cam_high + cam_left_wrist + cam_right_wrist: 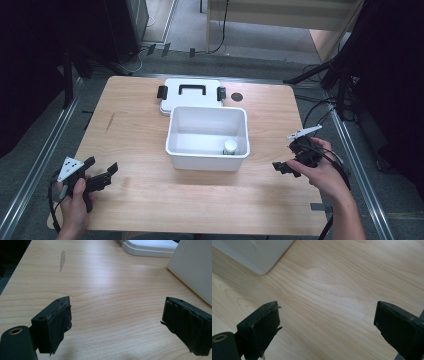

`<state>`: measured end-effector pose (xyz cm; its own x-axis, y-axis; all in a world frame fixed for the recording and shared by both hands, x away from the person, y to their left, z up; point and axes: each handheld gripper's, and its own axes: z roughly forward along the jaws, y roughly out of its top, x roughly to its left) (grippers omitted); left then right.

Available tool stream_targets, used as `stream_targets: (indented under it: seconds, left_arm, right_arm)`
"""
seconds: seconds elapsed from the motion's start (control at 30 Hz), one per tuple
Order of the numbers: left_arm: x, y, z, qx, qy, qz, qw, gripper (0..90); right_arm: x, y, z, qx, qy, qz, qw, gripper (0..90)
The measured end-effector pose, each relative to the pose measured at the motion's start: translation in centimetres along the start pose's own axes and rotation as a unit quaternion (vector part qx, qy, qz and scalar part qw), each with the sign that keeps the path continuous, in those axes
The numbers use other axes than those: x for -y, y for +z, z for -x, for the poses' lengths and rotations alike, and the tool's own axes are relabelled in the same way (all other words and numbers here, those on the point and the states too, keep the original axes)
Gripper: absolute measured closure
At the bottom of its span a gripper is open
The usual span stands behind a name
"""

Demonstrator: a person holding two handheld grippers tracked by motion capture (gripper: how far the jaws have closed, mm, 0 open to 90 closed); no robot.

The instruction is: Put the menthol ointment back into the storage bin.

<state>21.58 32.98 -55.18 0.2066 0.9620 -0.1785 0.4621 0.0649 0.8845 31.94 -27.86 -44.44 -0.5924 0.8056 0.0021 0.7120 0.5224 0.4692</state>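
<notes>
both grippers, left (102, 176) and right (284, 166), gape wide and empty over bare wooden table (145, 197). small white-capped jar (230, 147) sits in open white plastic box (208, 159); a low reach could clip that wall and shove it.

This looks like a lab or recording workspace. A light wooden table (150, 200) stands on grey carpet between metal floor rails (37, 170), ringed by black tripod legs (315, 74) and trailing cables (220, 35).
</notes>
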Motion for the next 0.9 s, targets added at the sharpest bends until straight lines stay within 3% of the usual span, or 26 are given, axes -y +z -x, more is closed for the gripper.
stream_targets:
  seconds: [0.23,0.5,0.7,0.8,0.9]
  left_arm:
    - [0.0,0.0,0.0,0.0,0.0,0.0,1.0,9.1]
    - [0.0,0.0,0.0,-0.001,0.0,0.0,1.0,9.1]
    - [0.0,0.0,0.0,-0.002,-0.001,0.0,1.0,9.1]
    - [0.0,0.0,0.0,-0.002,-0.001,0.0,1.0,9.1]
    - [0.0,0.0,0.0,-0.002,-0.001,0.0,1.0,9.1]
  right_arm:
    - [3.4,1.4,0.9,0.007,0.032,0.034,0.9989,6.8]
    - [6.9,2.0,1.8,0.023,0.065,0.101,0.9925,6.8]
    - [9.6,2.7,2.1,0.034,0.087,0.145,0.985,6.9]
    - [10.8,3.0,2.2,0.042,0.1,0.171,0.9793,6.9]
    - [11.8,3.3,2.3,0.046,0.115,0.203,0.9713,7.0]
